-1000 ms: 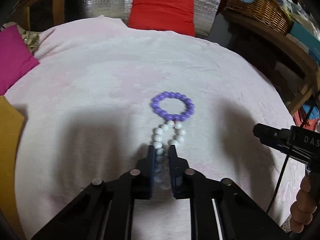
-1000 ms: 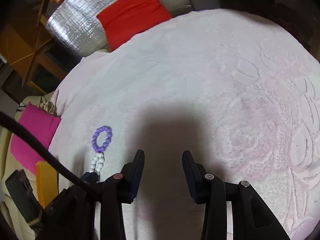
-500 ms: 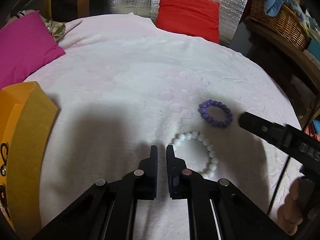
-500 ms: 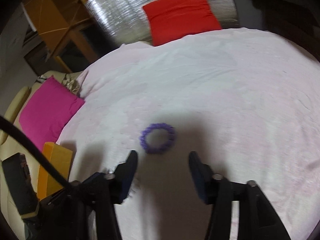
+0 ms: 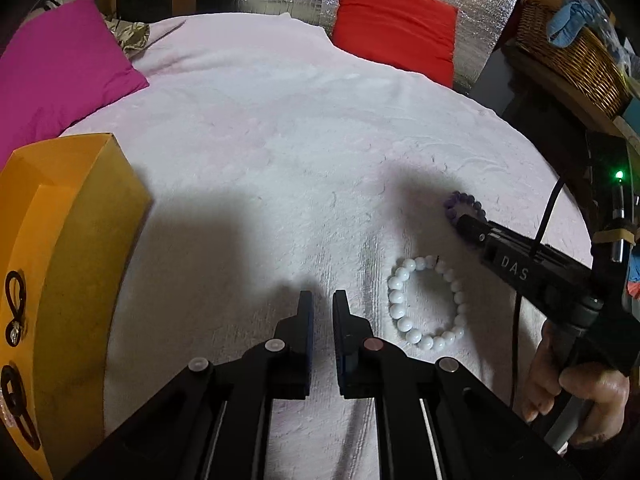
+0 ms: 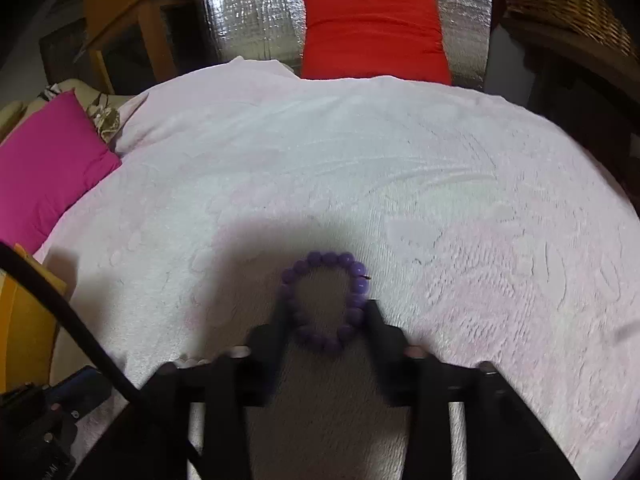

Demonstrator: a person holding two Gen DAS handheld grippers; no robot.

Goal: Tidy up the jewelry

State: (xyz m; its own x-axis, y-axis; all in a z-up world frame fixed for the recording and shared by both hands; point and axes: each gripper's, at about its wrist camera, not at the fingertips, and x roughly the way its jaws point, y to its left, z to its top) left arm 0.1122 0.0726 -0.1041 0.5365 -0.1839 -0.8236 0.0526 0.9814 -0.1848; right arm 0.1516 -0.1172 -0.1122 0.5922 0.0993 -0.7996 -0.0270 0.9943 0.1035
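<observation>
A white bead bracelet (image 5: 426, 302) lies flat on the pale pink blanket (image 5: 280, 168), just right of my left gripper (image 5: 322, 304), whose jaws stand almost shut with a narrow gap and hold nothing. A purple bead bracelet (image 6: 324, 304) lies on the blanket between the open fingers of my right gripper (image 6: 326, 312); its near half sits inside the gap. In the left wrist view the purple bracelet (image 5: 464, 204) is partly hidden by the right gripper's finger. An orange jewelry box (image 5: 60, 272) with dark looped pieces on it stands at the left.
A magenta cushion (image 5: 60, 80) lies at the far left and a red cushion (image 5: 396, 24) at the back against silver foil. A wicker basket (image 5: 572, 60) sits on a shelf at the right. A hand (image 5: 576, 392) holds the right gripper's handle.
My left gripper let go of the white bracelet and drew back to the left of it. My right gripper swung over and came down around the purple bracelet.
</observation>
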